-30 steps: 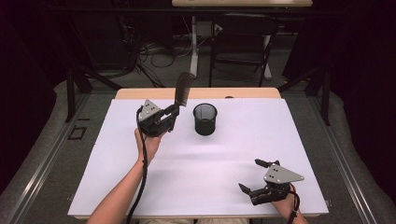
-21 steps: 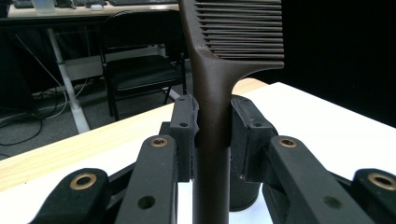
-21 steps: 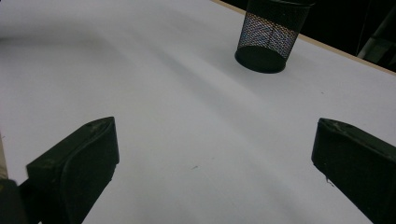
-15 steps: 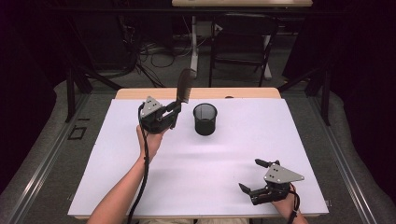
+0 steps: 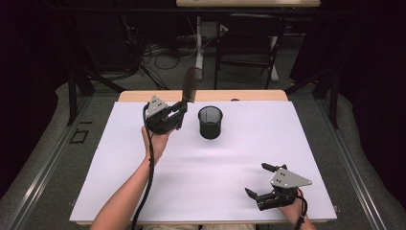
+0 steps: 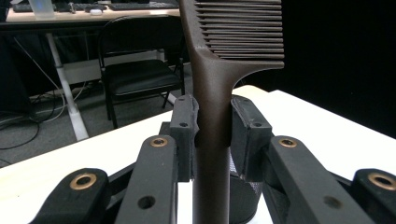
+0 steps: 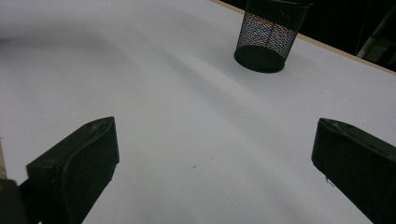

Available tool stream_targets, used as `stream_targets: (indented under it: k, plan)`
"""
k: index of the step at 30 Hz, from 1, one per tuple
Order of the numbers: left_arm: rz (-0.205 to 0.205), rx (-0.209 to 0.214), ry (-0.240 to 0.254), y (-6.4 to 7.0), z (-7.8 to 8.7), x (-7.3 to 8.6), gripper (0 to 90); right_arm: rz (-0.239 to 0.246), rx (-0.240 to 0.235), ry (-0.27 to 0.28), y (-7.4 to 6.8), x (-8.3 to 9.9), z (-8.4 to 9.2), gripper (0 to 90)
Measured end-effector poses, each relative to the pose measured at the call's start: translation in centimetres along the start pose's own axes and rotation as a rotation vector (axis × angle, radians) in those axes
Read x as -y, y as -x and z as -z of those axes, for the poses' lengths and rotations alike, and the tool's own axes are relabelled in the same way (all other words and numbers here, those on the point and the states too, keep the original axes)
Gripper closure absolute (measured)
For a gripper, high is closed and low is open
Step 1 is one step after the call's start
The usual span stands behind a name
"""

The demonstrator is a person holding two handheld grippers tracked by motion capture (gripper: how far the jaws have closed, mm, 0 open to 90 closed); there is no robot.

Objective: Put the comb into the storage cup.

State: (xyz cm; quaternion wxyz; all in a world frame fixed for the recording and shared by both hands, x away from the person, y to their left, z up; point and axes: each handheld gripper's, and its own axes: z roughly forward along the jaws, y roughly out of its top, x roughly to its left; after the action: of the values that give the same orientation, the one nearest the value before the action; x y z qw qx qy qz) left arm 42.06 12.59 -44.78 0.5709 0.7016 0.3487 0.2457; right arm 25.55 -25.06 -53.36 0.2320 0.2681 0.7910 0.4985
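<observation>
While left gripper (image 5: 178,111) jaws clamped the comb (image 6: 219,84) upright, left of mesh cup (image 5: 210,122), drop-in remained; right gripper (image 5: 262,181) jaws open, empty.

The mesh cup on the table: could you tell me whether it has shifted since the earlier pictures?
No. The mesh cup stands at the same spot, just short of the table's wooden far edge, beside the left gripper holding the comb.

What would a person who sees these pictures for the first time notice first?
The eye falls first on the dark comb, clamped upright by its handle in the left gripper, which a hand holds up near the far left of the white table. Just right of it stands a black mesh cup. The right gripper rests near the front right corner, jaws wide open and empty.
</observation>
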Motion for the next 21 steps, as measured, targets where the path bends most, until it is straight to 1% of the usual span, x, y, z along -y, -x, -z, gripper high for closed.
stream_targets:
  k: [6, 19, 21]
  plan:
    - [0.006, 0.003, 0.006, 0.1, -0.3, -0.1, 72.4, 0.000, 0.000, 0.000, 0.0, 0.0, 0.0, 0.4]
    - [0.004, 0.013, 0.018, 0.4, -1.0, -0.5, 72.4, 0.001, 0.003, -0.002, 0.1, 0.0, 0.0, 0.4]
    - [0.010, 0.015, 0.023, 0.4, -1.1, -0.6, 72.4, 0.000, 0.005, -0.002, 0.1, 0.0, 0.0, 0.4]
